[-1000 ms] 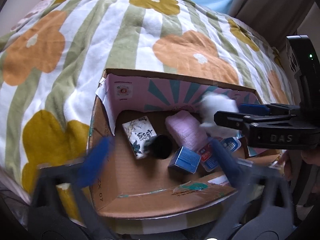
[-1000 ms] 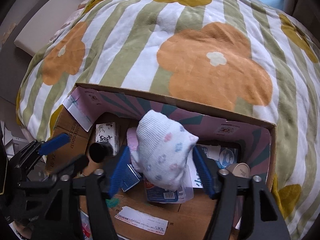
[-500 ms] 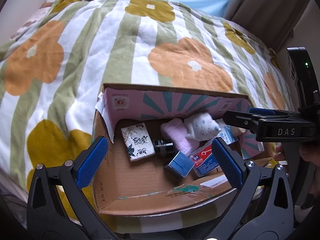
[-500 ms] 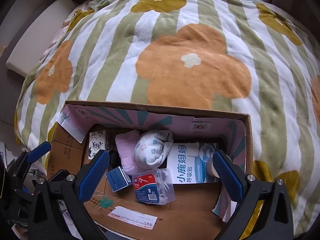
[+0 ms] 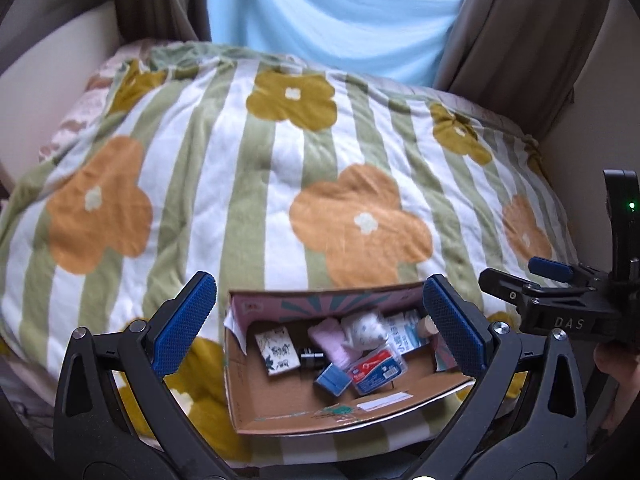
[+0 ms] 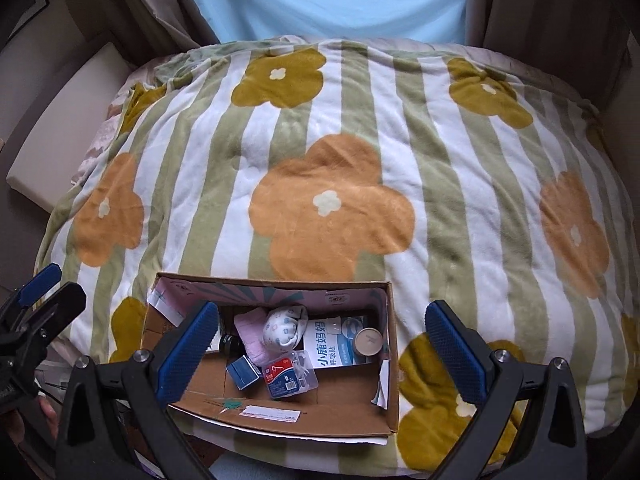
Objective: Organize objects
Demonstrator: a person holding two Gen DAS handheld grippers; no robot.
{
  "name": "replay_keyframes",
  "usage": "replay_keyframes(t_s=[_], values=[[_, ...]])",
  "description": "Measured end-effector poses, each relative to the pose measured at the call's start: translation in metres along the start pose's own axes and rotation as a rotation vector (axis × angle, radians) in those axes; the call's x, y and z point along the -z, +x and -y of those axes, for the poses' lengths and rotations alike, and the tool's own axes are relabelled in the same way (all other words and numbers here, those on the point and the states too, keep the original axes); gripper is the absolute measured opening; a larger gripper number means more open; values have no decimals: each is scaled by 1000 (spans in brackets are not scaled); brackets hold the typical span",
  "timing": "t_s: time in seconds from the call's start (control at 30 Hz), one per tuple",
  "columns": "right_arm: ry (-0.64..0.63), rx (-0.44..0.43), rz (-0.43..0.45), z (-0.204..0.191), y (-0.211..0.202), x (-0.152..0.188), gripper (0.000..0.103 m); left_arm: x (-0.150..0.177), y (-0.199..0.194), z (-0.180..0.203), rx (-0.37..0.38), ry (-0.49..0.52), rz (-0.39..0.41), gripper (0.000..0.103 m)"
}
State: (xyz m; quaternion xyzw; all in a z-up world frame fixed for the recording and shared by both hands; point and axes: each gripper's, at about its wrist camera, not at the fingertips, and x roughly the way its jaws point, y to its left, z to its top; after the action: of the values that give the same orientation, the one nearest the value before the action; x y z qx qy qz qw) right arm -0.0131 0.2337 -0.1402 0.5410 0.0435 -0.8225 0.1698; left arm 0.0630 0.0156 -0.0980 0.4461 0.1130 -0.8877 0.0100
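An open cardboard box (image 5: 280,412) (image 6: 340,396) sits on the flowered blanket. A white dotted sock bundle (image 5: 362,326) (image 6: 282,328) rests inside it against a pink cloth (image 6: 250,336). Around them lie a small blue box (image 6: 242,372), a clear case with a red and blue label (image 6: 288,376), a white and blue carton (image 6: 340,344), a round tin (image 6: 368,340), a black jar (image 5: 312,358) and a floral pack (image 5: 278,350). My left gripper (image 5: 318,280) and right gripper (image 6: 323,306) both hang open and empty, high above the box.
The striped blanket (image 6: 332,160) with orange and yellow flowers covers the whole bed. A blue curtain (image 5: 332,20) and brown drapes hang behind it. A cream ledge (image 6: 60,140) runs along the left. A hand (image 5: 616,364) holds the right gripper's handle.
The right gripper opened and let go of the sock bundle, which dropped into the box beside the pink cloth. Both grippers then rose well above the box.
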Motion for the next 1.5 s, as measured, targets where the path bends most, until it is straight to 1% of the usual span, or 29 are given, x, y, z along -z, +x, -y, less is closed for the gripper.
replay_keyframes(t_s=[0.1, 0.23, 0.43, 0.6, 0.93, 1.5], values=[[8, 19, 31, -1, -17, -7, 103, -16, -9, 5, -3, 23, 18, 103], [16, 39, 62, 0, -30, -20, 103, -31, -10, 7, 3, 37, 19, 103], [35, 64, 85, 0, -33, -38, 103, -47, 2, 3, -4, 51, 8, 103], [44, 74, 86, -2, -28, -47, 103, -57, 11, -2, -7, 63, 1, 103], [46, 75, 73, -6, -19, -51, 103, -56, 25, -11, -4, 57, -28, 103], [40, 78, 79, -11, -19, -51, 103, -55, 21, -12, -4, 56, -21, 103]])
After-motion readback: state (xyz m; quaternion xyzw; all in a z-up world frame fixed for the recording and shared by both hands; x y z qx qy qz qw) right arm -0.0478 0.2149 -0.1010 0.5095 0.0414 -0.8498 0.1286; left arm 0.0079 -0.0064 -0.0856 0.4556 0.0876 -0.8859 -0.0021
